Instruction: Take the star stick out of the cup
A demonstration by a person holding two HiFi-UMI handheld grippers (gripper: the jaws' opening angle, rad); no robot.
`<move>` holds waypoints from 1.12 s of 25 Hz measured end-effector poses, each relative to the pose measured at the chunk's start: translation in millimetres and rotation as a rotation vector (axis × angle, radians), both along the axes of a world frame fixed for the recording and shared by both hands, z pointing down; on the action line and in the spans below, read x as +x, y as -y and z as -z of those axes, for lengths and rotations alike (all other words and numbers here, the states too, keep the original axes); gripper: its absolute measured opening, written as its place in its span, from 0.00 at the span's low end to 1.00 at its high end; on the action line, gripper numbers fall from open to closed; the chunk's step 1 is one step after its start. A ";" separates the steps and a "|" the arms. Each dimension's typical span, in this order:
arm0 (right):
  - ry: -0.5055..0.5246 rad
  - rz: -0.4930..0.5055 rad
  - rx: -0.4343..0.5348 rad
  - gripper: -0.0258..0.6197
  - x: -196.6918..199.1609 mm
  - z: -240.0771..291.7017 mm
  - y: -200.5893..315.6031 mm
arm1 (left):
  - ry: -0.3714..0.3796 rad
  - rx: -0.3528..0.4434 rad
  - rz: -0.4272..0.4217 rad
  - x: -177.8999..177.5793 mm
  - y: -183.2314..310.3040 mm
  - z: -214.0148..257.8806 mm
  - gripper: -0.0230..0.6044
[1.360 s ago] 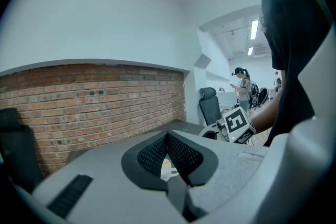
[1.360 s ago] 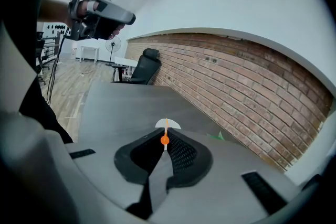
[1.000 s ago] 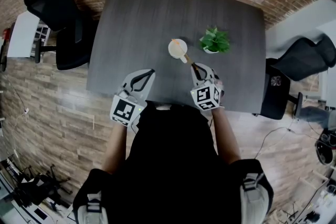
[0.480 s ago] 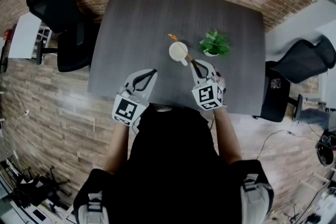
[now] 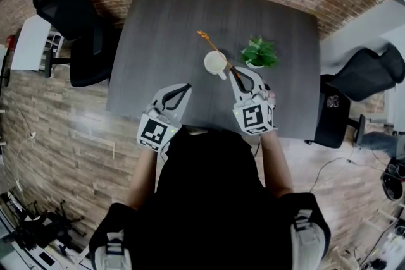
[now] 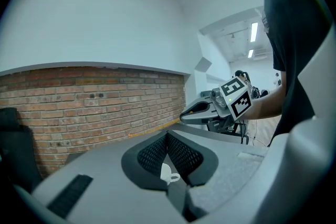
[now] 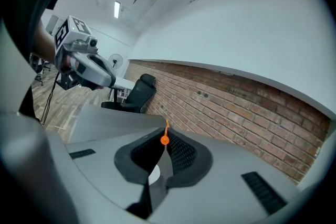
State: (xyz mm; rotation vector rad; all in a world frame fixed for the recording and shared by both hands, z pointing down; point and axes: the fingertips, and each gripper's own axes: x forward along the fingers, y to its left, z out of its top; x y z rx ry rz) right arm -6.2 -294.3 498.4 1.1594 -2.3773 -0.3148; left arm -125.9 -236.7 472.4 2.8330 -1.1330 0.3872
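**Stick gripped and slanting out over the cup; not yet carried clear**

Your right gripper [image 5: 236, 74] is clamped on the near end of the thin orange star stick [image 5: 212, 47]. Its own view shows the jaws pinched narrow on the shaft, with the stick pointing straight ahead along them.

From the head view, the star end sits beyond the far rim of the round white cup [image 5: 214, 62]. The shaft crosses the cup's mouth on a slant.

Judgement: the grab is done and the lift looks mostly done. The stick reads as riding over the cup rather than standing in it (height above the rim cannot be fixed from overhead, so full clearance is not certain).

Left to do: carry it clear of the cup, and lay it on the dark grey wood-grain table [image 5: 171, 28] if that is wanted.

Your left gripper [image 5: 181, 88] hovers over the table's near edge, jaws closed tip to tip on nothing, well apart from the cup.

A small green potted plant [image 5: 258, 50] stands just beside the cup, on your right; mind it.
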 end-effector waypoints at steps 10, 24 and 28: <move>0.041 0.018 0.031 0.06 -6.2 27.9 -0.6 | -0.004 0.003 0.001 0.8 2.0 3.2 0.04; 0.050 0.061 0.041 0.06 -13.8 33.0 -7.1 | -0.008 0.010 0.003 -0.3 -1.7 3.5 0.04; 0.043 0.062 0.034 0.06 -14.9 31.6 -7.2 | -0.007 0.010 0.006 -2.4 -1.7 4.0 0.04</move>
